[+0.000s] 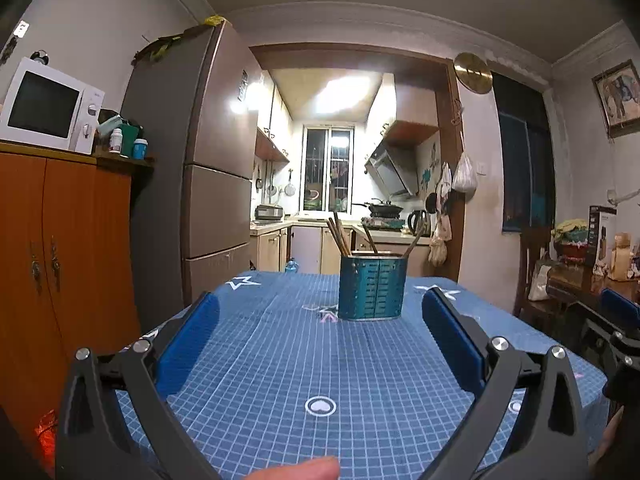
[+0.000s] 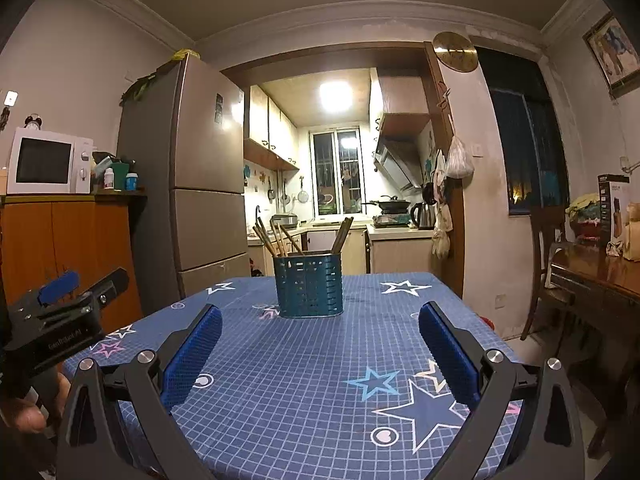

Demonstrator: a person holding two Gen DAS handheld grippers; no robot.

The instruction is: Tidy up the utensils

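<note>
**Both grippers spread wide, utensil holder standing untouched**

Here, in the left wrist view, the left gripper [image 1: 320, 304] is hovering over the table [image 1: 280, 360], which is wearing a blue checked cloth printed with stars. Its blue pads [image 1: 188, 340] are standing far apart, with nothing between them. The teal utensil holder [image 1: 371, 287] is sitting upright on the cloth beyond the fingertips, slightly toward the right pad, well apart from both. Wooden chopsticks [image 1: 338, 234] are leaning out of the holder's left part, and two more handles are poking up from its right part; what kind they are is hard to tell. A fingertip [image 1: 304, 470] is showing at the bottom edge, nearer than the holder. Left of the holder a grey fridge [image 1: 208, 152] is standing, and farther left a white microwave [image 1: 48, 106] is resting on an orange cabinet [image 1: 60, 248]. A part of the right gripper is peeking in at the right edge, on the holder's right.

In the right wrist view, the right gripper [image 2: 320, 312] is likewise gaping wide and carrying nothing. The holder [image 2: 308, 285] is standing upright beyond the fingertips, a little toward the left pad, clear of both. Chopsticks [image 2: 276, 238] are fanning out of its left side, and a darker bundle is rising from its right side. Well to the holder's left, the left gripper [image 2: 60, 300] is showing side-on, with a hand [image 2: 24, 412] below it. Right of the holder, a dark wooden side table [image 2: 592, 276] is holding boxes.
</note>
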